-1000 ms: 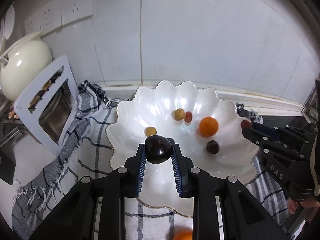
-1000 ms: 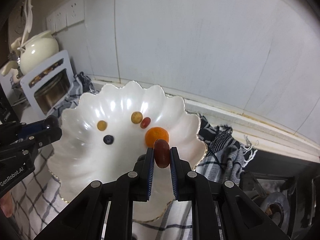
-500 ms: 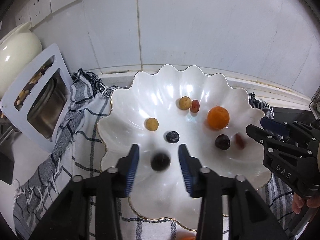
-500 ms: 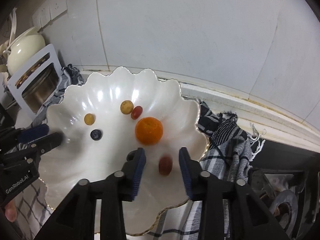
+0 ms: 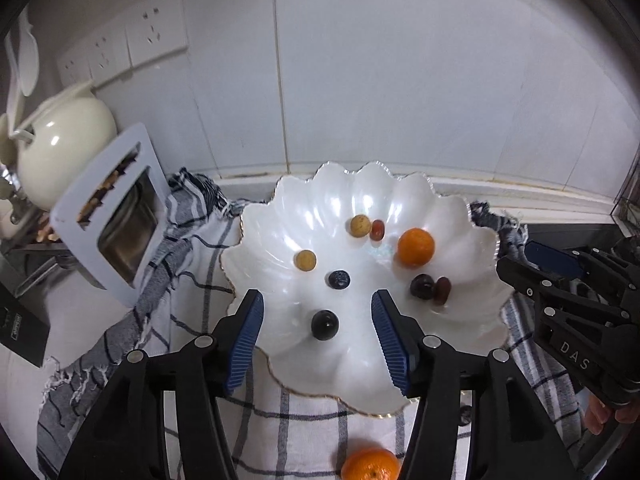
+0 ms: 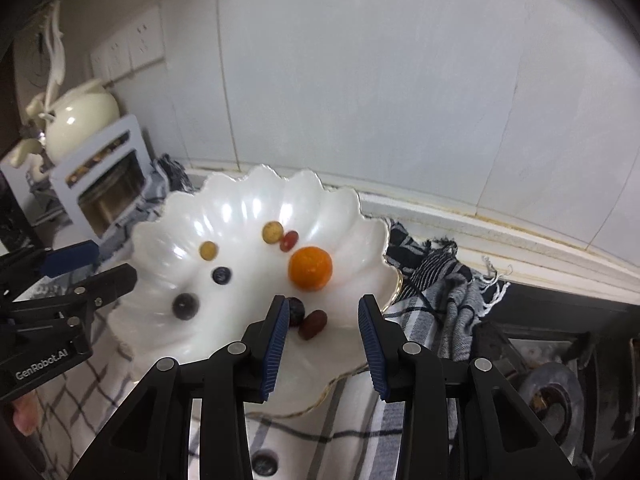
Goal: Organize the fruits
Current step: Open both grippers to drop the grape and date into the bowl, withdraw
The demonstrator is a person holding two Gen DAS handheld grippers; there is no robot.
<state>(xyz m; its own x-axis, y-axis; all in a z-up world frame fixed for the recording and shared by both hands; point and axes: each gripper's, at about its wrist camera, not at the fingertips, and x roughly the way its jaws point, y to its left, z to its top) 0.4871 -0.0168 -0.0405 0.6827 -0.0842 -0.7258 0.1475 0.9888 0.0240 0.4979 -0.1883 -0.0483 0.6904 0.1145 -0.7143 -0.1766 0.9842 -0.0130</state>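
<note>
A: Where is the fruit now?

B: The dark plum (image 5: 325, 324) lies in the white scalloped bowl (image 5: 280, 216), between the blue pads of the left gripper (image 5: 317, 340) but free. The red date (image 6: 313, 324) lies in the bowl too, under the right gripper (image 6: 323, 344). Both jaws stand apart and hold nothing.

A: And a second ago?

B: Each gripper was clamping its fruit above the bowl. The left jaws have just been opening; the fruits are dropped.

A: What comes next?

B: I think the orange (image 5: 370, 465) on the checked cloth (image 5: 192, 280). It is round, smooth, rather soft; take it across the middle, gently, or it rolls.
</note>
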